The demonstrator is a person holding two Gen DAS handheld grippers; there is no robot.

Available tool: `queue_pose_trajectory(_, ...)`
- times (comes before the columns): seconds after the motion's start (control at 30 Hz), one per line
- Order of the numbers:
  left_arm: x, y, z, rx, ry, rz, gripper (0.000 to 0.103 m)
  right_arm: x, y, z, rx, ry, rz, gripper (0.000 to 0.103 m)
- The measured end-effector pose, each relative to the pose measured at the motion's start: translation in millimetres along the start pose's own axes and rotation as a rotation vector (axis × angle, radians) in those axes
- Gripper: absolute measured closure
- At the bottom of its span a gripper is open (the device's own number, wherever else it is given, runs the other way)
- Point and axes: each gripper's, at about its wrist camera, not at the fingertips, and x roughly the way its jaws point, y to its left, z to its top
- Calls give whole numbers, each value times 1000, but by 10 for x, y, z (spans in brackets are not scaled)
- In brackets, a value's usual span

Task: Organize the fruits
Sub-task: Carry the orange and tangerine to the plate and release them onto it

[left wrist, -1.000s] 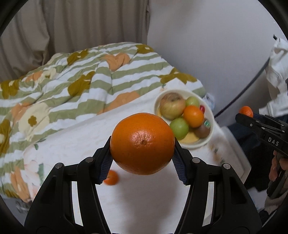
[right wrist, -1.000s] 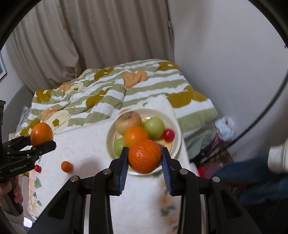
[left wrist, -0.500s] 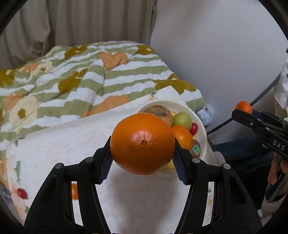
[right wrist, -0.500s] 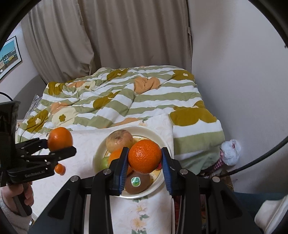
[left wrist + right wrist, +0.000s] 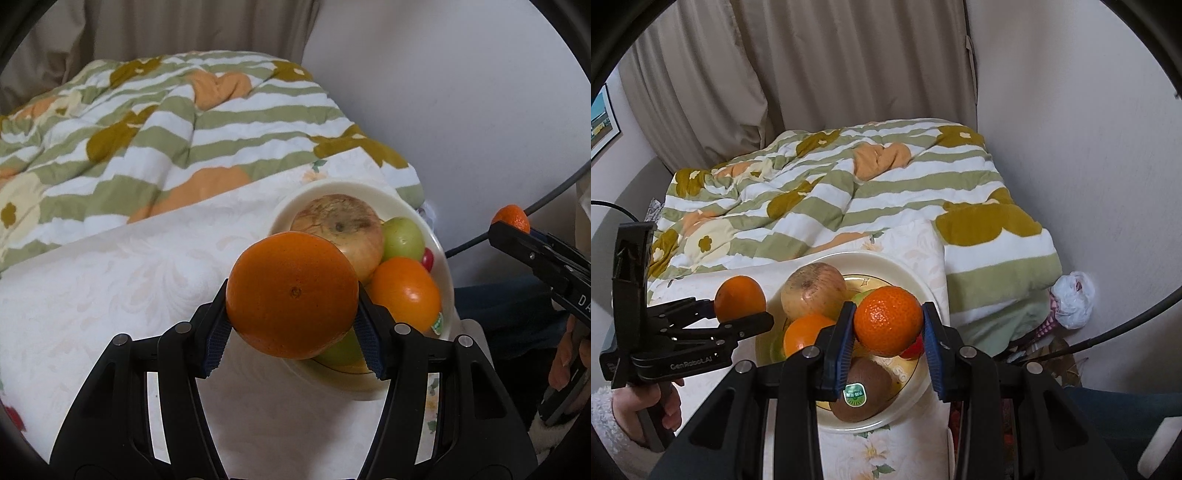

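**Left wrist view: both tools loaded with citrus at the fruit bowl**

Left wrist view. Left tool (image 5: 291,295) is clamped on a large orange (image 5: 291,293), blue pads pressed to its two sides, navel end facing the camera. Just beyond the tool and to its right sits the cream bowl (image 5: 334,186); the orange overlaps its near-left rim in this view. Whether it is above the rim or only in front of it cannot be told. Bowl contents seen past the tool: russet apple (image 5: 340,229), green apple (image 5: 402,238), a smaller orange fruit (image 5: 406,293), a red fruit (image 5: 428,258) mostly hidden, and another green fruit (image 5: 341,350) under the held orange. Bowl rests on a white floral cloth (image 5: 110,280). A striped quilt (image 5: 184,122) lies further ahead. The right tool enters from the far right edge.

Right wrist view. Right tool (image 5: 888,326) is closed on a mandarin (image 5: 888,319), pads on both sides, held over the middle of the bowl. Directly below the tool: a kiwi (image 5: 866,391) with a green sticker. The left tool appears at this tool's left, beside the bowl's left rim, gripped by a hand (image 5: 646,406) in a fleecy white sleeve. Curtain (image 5: 820,66) behind the bed.
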Motion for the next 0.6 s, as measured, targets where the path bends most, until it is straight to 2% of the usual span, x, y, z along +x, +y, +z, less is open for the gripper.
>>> queue_pose_trajectory(0.27,107,23,7,7,13,-24,35,94,-64,-23,25,11,-5,71)
queue_pose_trajectory(0.33,95,26,19,7,-1,-40,27,97,-68,-23,22,9,-6,71)
queue_pose_trajectory(0.37,84,22,26,7,-13,-38,11,100,-74,-23,21,9,-5,71)
queue_pose_trajectory(0.4,69,24,31,8,-24,-33,3,102,-75,-26,20,9,-5,71)
queue_pose_trajectory(0.43,49,27,30,7,-43,-31,0,102,-75,-29,20,9,-6,71)
queue_pose_trajectory(0.53,5,41,44,-4,-54,-46,0,90,-72,-31,21,11,-6,71)
queue_pose_trajectory(0.6,-37,41,51,-1,-58,-29,0,87,-64,-22,19,11,-4,71)
